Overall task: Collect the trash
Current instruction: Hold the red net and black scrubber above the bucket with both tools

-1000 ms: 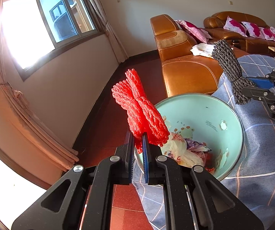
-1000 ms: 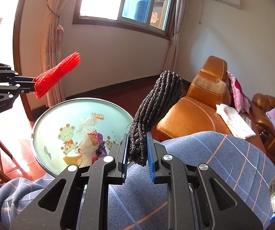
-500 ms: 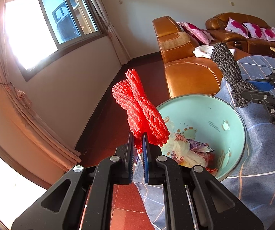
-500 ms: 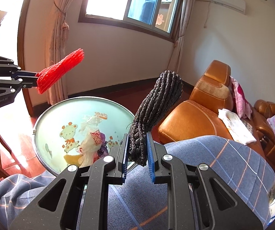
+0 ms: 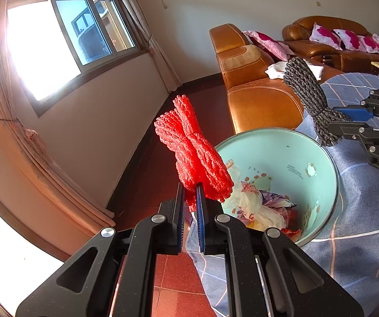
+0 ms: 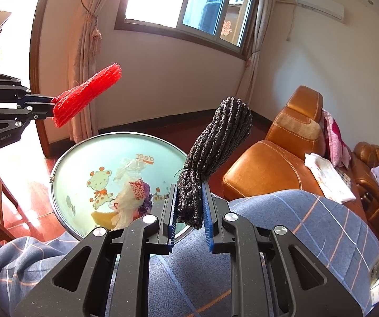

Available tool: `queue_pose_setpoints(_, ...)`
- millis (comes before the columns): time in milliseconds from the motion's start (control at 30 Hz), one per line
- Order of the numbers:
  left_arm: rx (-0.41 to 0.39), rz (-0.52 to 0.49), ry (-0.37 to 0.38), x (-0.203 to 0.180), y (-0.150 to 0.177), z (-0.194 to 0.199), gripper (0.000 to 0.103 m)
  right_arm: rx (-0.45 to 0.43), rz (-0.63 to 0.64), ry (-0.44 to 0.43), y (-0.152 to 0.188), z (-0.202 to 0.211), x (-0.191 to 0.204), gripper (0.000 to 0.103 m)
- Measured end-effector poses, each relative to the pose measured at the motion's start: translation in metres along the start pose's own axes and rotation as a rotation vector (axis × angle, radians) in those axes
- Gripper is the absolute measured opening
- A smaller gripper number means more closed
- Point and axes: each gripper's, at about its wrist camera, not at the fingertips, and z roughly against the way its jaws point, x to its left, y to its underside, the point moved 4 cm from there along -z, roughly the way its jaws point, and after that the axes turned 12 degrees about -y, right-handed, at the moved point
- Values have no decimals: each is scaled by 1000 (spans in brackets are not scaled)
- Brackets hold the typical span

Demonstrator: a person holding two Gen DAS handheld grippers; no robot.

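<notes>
My left gripper (image 5: 190, 198) is shut on a red foam net bundle (image 5: 193, 149), held above the near-left rim of a pale green trash bin (image 5: 318, 153). The bundle also shows in the right wrist view (image 6: 84, 96). My right gripper (image 6: 188, 211) is shut on a dark grey foam net bundle (image 6: 213, 153), held over the bin's right rim (image 6: 65, 155). It also shows in the left wrist view (image 5: 311, 97). The bin holds crumpled plastic bags (image 5: 255, 203) and wrappers.
A blue checked cloth (image 6: 295, 224) covers the surface beside the bin. An orange leather sofa (image 5: 258, 97) with pink cushions stands behind. A window, curtains (image 6: 89, 39) and red tiled floor (image 5: 147, 174) lie to the left.
Both grippers drifted slightly, still holding their bundles above the bin; the bin sits a little farther right in the left wrist view.
</notes>
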Motion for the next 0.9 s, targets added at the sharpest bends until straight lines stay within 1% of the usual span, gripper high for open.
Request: queue_pose_setpoints(900,-5,-7,6,-3,1,5,8,5,17,-6,2,0,4,18)
